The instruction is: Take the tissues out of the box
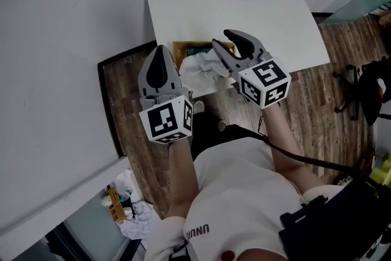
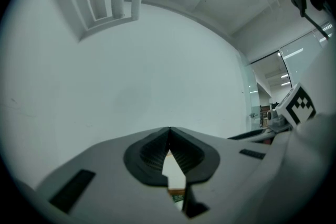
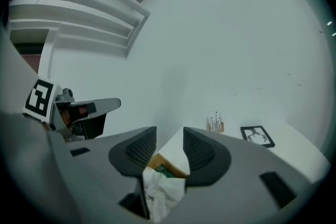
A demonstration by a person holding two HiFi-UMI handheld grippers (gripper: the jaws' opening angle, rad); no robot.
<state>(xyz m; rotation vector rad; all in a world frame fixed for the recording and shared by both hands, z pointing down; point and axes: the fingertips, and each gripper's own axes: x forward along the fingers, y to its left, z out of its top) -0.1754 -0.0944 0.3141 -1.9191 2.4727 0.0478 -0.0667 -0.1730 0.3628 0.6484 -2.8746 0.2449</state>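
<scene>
Fingers (image 3: 202,152) of right gripper (image 1: 221,37) stand apart above tissues (image 1: 198,70) at the box (image 1: 189,44), tilted slightly down. Left gripper (image 1: 160,49), level beside the box, tips together.

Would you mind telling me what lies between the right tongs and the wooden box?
Crumpled white tissues lie there, between the open right tongs and just in front of the wooden box. The right gripper view shows this best.
</scene>
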